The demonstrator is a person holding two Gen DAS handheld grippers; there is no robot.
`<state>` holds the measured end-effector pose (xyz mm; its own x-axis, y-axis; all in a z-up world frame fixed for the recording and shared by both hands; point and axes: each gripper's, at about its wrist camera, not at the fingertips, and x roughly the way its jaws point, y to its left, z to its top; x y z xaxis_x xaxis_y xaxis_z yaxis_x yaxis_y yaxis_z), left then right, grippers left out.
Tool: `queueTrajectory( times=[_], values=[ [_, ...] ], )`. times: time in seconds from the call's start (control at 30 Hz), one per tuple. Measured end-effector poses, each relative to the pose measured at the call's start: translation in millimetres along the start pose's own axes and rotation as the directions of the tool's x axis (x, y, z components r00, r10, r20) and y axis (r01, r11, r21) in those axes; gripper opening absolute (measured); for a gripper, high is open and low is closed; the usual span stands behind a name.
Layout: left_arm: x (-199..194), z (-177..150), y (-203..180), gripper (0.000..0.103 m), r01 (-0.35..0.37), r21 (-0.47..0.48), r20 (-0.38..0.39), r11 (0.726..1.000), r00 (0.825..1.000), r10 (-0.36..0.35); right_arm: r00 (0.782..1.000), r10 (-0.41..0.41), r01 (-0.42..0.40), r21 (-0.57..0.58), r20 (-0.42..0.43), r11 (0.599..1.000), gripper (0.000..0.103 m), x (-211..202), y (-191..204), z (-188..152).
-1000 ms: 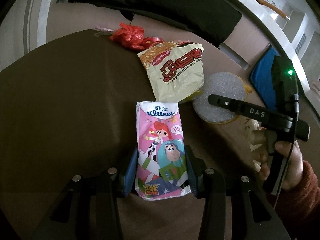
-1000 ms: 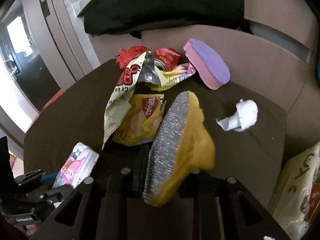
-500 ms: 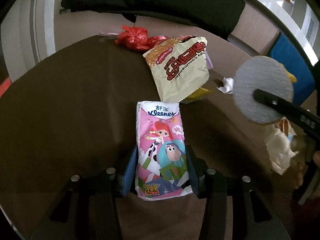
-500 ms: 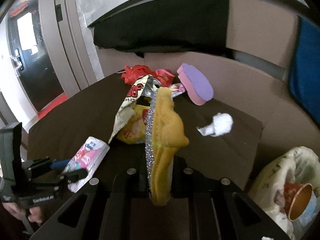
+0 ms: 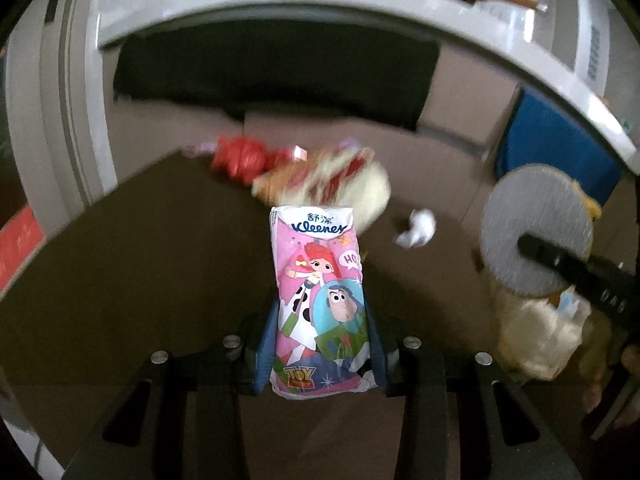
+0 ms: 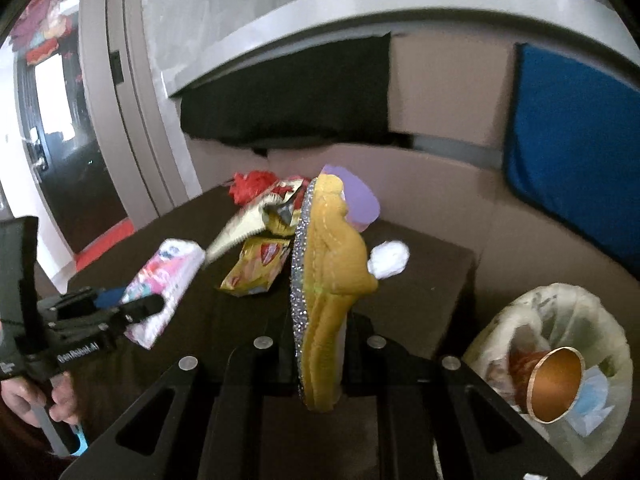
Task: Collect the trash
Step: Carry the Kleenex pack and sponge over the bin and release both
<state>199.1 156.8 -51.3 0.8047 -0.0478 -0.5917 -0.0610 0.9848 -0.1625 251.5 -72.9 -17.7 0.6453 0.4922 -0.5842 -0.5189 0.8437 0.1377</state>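
The left tool (image 5: pixel 320 344) has just been closing and grips a Kleenex tissue pack (image 5: pixel 318 300) above the dark counter (image 5: pixel 140 272). The right tool (image 6: pixel 316 344) – clamped tight – holds a yellow scouring pad (image 6: pixel 328 280) near the lined trash bin (image 6: pixel 552 304).

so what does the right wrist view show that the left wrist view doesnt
Only the right wrist view shows the purple sponge, the yellow snack bag, the copper cup inside the trash bag, and the yellow back of the scrubber.

Only the left wrist view shows the tissue pack front on, between the left gripper fingers, and the scrubber's grey face.

Both show the scrubber, tissue pack, trash bag, white wad, red wrapper and brown table.
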Motion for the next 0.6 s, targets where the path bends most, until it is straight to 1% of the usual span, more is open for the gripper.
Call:
queueTrajectory(
  times=[0.2,0.33,0.43,0.5,0.6],
  values=[
    [-25,28,-37,0.04,0.032,0.068,0.094,0.997,0.995,-0.038,0.997,-0.028,0.028,0.007,0.077,1.0,0.013,-36,-18,8],
    [-38,43,-70,0.04,0.065,0.118,0.142,0.991,0.987,-0.081,0.992,-0.051,0.049,0.02,0.116,0.999,0.013,-61,-33,15],
    [-51,56,-99,0.04,0.102,0.159,0.184,0.982,0.974,-0.131,0.986,-0.069,0.064,0.034,0.15,0.997,0.013,-80,-45,23],
    [-59,61,-118,0.04,0.118,0.194,0.209,0.974,0.965,-0.158,0.979,-0.101,0.096,0.032,0.18,0.995,0.013,-96,-51,29],
    [-67,70,-149,0.04,0.152,0.237,0.242,0.959,0.947,-0.21,0.965,-0.146,0.141,0.035,0.217,0.989,0.013,-122,-63,35]
  ],
)
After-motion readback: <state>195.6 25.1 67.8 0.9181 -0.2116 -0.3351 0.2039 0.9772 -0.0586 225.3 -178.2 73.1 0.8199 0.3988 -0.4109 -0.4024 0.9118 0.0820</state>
